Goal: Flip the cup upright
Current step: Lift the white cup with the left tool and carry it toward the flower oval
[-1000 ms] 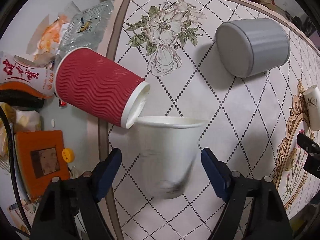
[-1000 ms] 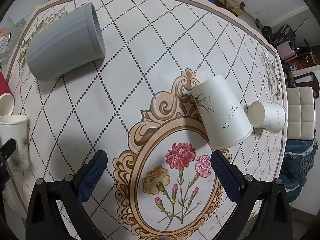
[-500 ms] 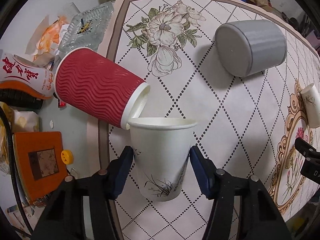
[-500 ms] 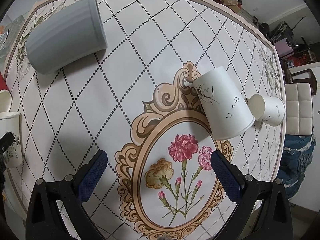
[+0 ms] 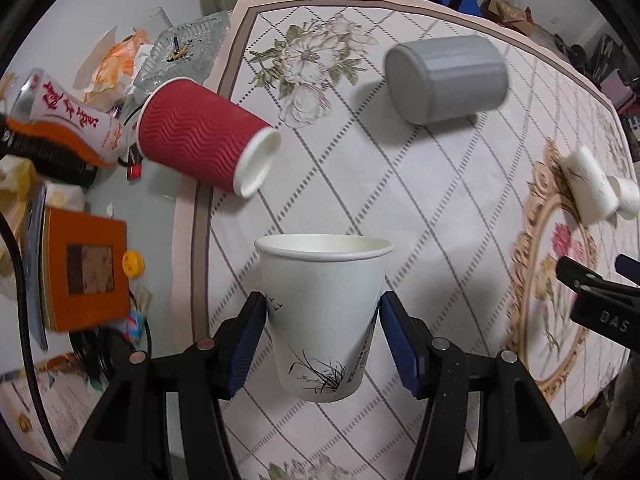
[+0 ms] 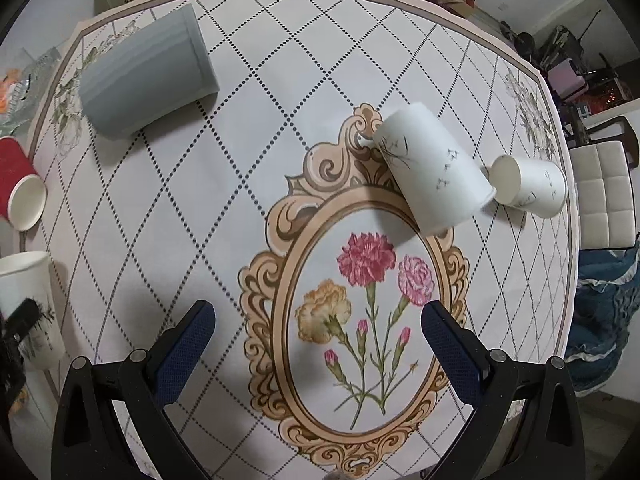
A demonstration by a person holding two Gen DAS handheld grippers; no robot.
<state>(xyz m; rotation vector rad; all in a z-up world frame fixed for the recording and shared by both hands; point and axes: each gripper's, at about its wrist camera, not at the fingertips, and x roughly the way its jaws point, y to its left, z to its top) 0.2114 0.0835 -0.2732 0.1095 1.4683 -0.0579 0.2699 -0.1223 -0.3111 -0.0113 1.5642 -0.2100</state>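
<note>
My left gripper is shut on a white paper cup with a grass drawing, holding it upright with its mouth up, above the table's left part. The same cup shows at the left edge of the right wrist view. My right gripper is open and empty above the flower medallion. A red ribbed cup, a grey cup and two white paper cups lie on their sides.
A floral tablecloth covers the round table. Left of the cloth lie a glass ashtray, a snack packet, an orange box and a yellow cap. A white chair stands beyond the right edge.
My left gripper closed on the white cup and drew it back from the red cup, which now lies apart. The right gripper stayed open and shifted slightly.
</note>
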